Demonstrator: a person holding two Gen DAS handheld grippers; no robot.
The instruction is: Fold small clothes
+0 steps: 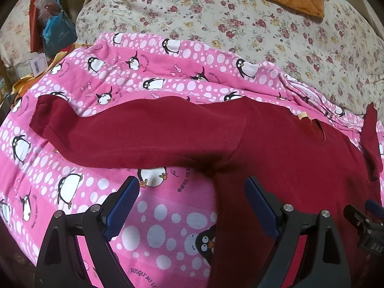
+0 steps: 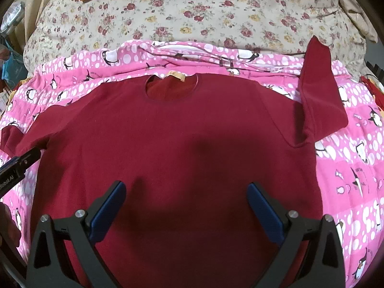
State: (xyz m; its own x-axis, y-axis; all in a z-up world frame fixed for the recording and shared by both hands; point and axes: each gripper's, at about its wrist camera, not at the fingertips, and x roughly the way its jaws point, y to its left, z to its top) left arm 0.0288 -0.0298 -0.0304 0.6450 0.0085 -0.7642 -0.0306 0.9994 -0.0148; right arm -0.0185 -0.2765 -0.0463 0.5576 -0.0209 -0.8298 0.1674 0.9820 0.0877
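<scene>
Right gripper (image 2: 187,201) wide apart, dark red shirt (image 2: 168,132) flat, neckline up

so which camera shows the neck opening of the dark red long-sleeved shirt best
The right wrist view: the neck opening faces the camera, its whole round rim and tan label visible, on the dark red long-sleeved shirt. The left wrist view shows it only edge-on, a narrow slit.
</scene>
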